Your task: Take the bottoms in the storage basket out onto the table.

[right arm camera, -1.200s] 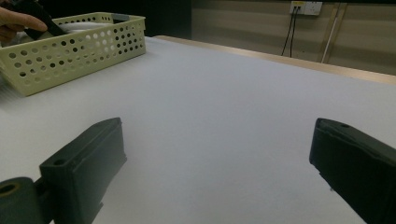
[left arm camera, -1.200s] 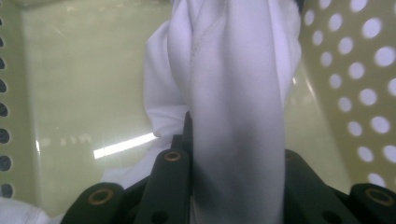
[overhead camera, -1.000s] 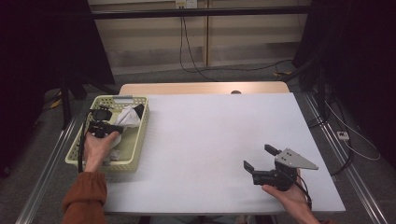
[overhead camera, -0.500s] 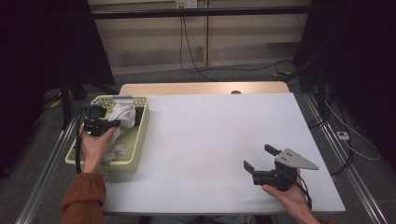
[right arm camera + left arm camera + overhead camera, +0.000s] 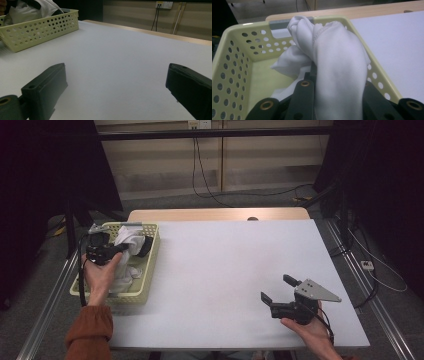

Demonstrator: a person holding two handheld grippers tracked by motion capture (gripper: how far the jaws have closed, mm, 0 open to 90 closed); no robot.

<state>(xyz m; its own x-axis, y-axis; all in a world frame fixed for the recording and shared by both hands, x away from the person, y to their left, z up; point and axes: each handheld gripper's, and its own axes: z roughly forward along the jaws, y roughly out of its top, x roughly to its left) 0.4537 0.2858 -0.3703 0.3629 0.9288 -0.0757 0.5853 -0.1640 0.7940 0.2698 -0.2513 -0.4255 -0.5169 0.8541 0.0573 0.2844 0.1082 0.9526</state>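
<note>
White cloth (image 5: 337, 67) clamped in left tongs (image 5: 107, 252) over the basket (image 5: 145, 285), frame left; right tongs (image 5: 280, 289) gape apart, probably just above the surface (image 5: 225, 265).

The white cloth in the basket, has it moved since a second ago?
Yes. The white cloth, clamped in the left hand-held gripper, has been lifted off the floor of the yellow basket and now bunches above its rim.

- A tan wooden tabletop (image 5: 215, 214) is showing along the far edge of my white table (image 5: 240, 265).
- Black cables (image 5: 210, 170) are hanging down the wall behind it.
- A white socket (image 5: 163, 4) is sitting on that wall.
</note>
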